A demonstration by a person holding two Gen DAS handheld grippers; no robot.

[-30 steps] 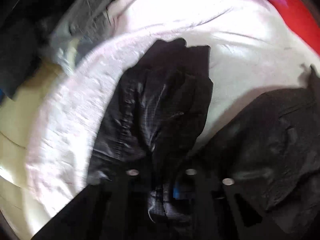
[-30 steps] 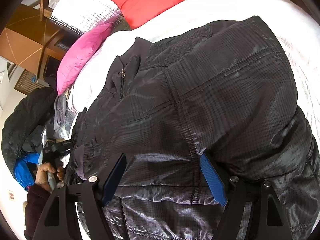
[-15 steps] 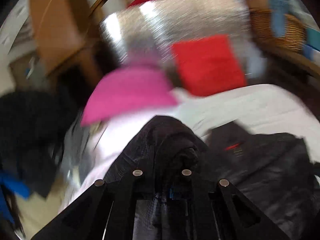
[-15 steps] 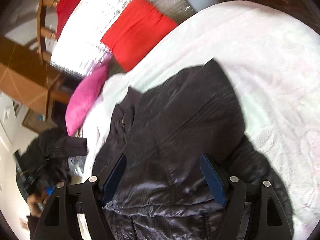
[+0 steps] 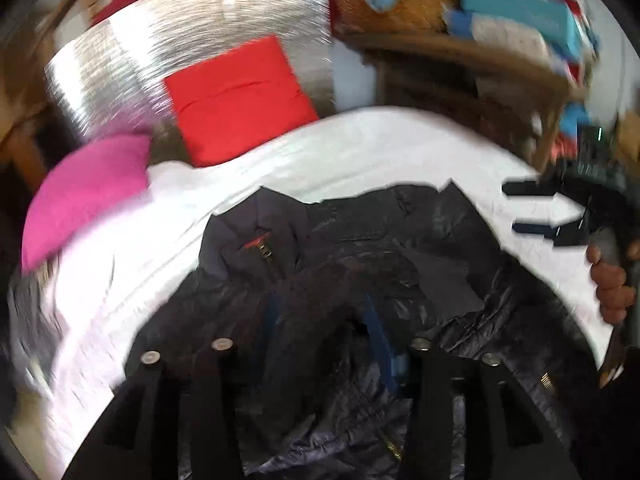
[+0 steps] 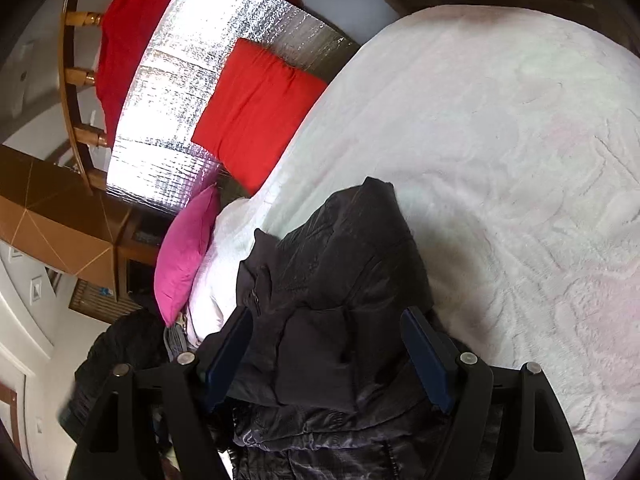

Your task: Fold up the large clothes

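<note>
**Dark jacket bunched on the bed, both tools spread over it**

Closest in, the left tool [image 5: 320, 320] sits low over the dark jacket [image 5: 360, 264], its blue pads parted with a hump of fabric rising between them; the view is blurred and dim there, so whether a pad presses the cloth cannot be told. The bottom of that view is cut off by the tool's own black arms, hiding the jacket's near hem.

Over on the right wrist view, the right tool [image 6: 328, 344] stands wide apart, jacket [image 6: 340, 280] folds bulging up between the pads, with nothing pinched. The same tool shows at the left view's right edge [image 5: 532, 210], a hand [image 5: 612, 280] wrapped round its handle, partly cropped by the frame.

The jacket lies heaped near the bed's left side, collar and a zip pull [image 5: 264, 252] showing, its lower part out of sight beneath the tools.

Beyond it, the white bedspread [image 6: 500, 140] runs broad and bare to the right. Farther back, a pink cushion [image 6: 184, 256] sits at the bed's edge, then a red cushion [image 6: 256, 108] leaning on silver foil sheeting [image 6: 180, 120]. The shelves behind are smeared beyond reading.
</note>
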